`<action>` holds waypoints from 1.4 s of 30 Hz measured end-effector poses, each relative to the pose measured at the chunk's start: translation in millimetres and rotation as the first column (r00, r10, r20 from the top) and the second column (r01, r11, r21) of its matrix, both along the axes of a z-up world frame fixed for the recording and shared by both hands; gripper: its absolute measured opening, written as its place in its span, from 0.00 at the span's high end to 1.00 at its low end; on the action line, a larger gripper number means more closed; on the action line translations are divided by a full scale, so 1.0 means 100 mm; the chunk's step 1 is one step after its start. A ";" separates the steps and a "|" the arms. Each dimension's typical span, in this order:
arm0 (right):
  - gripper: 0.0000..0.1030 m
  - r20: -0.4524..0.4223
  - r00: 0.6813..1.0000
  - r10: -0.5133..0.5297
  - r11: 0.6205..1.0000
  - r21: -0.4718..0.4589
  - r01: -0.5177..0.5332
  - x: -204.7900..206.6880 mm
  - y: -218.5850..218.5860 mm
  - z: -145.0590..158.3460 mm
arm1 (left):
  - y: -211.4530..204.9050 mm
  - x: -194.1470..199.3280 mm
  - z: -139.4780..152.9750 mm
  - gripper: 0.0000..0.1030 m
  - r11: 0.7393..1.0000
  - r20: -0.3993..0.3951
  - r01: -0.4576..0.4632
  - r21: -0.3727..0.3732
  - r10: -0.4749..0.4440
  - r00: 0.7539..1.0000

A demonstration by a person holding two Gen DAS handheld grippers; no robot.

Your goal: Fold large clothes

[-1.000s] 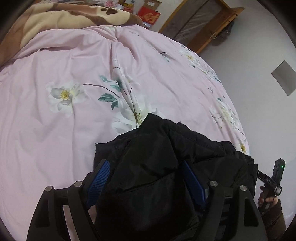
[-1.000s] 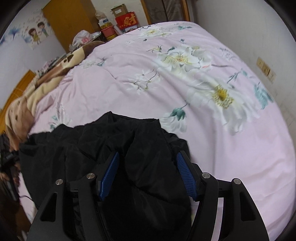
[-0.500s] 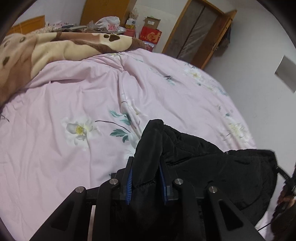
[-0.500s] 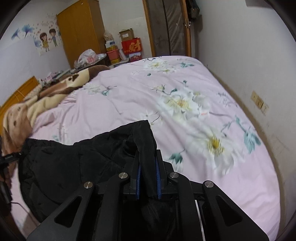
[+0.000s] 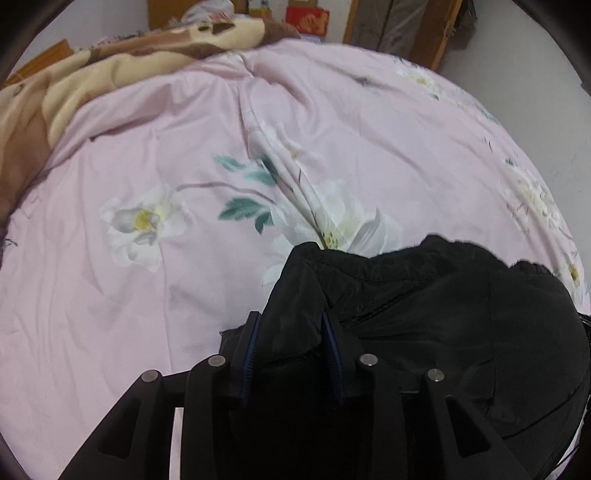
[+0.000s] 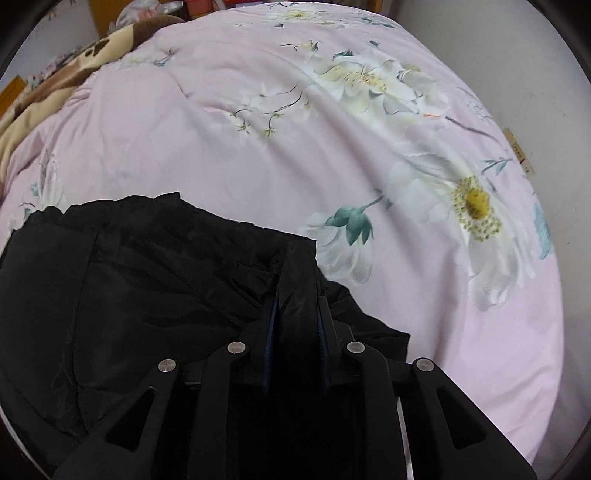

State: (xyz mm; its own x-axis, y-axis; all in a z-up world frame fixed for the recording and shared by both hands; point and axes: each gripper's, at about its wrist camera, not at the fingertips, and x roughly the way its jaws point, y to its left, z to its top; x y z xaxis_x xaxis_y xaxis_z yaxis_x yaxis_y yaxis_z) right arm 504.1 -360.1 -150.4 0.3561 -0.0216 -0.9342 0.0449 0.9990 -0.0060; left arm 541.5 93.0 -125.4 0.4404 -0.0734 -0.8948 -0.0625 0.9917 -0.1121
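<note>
A large black padded jacket (image 5: 443, 306) hangs stretched between my two grippers above the pink flowered bed cover (image 5: 184, 147). My left gripper (image 5: 291, 332) is shut on one bunched corner of the jacket, its blue pads (image 5: 253, 347) pressed against the fabric. My right gripper (image 6: 295, 317) is shut on the other corner of the jacket (image 6: 147, 277). The rest of the garment sags between them and hides the bed's near edge.
A brown and cream blanket (image 5: 92, 66) lies bunched at the far left of the bed. A white wall (image 6: 535, 74) runs along the bed's right side. Wooden wardrobes and boxes (image 5: 306, 18) stand beyond the bed.
Both grippers went from open around the jacket to shut on it, then lifted it. Since half a second ago both views have tipped down toward the bed.
</note>
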 end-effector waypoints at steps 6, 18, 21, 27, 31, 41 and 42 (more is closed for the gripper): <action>0.34 0.222 0.959 -0.175 0.984 0.053 0.168 -0.33 -0.18 0.63 | 0.14 -0.28 0.49 0.44 0.997 0.097 -0.063 -0.040 0.067 0.993; 0.34 0.372 0.917 0.147 0.979 0.077 -0.188 -1.07 1.02 1.02 | -0.89 -0.96 0.68 0.37 0.993 0.162 0.109 -0.041 -0.101 0.982; 0.34 0.302 0.940 0.155 0.978 0.086 -0.189 -1.01 1.15 0.67 | -0.99 -0.88 0.39 0.34 0.995 0.096 0.093 0.026 -0.095 0.991; 0.34 0.204 0.969 0.142 0.983 0.090 -0.163 -0.83 1.14 0.17 | -1.00 -0.79 -0.01 0.30 0.990 0.080 0.107 0.091 -0.115 0.990; 0.34 0.152 0.977 0.147 0.986 0.060 -0.158 -0.74 1.18 -0.05 | -1.00 -0.74 -0.18 0.30 0.995 0.049 0.074 0.063 -0.077 0.996; 0.34 0.265 0.957 0.119 0.979 0.126 -0.157 -1.13 0.78 0.54 | -0.70 -0.97 0.33 0.30 0.995 0.094 0.089 0.048 -0.093 0.991; 0.34 0.273 0.955 0.113 0.981 0.122 -0.151 -1.19 0.71 0.58 | -0.61 -1.05 0.38 0.30 0.996 0.110 0.073 0.048 -0.078 0.991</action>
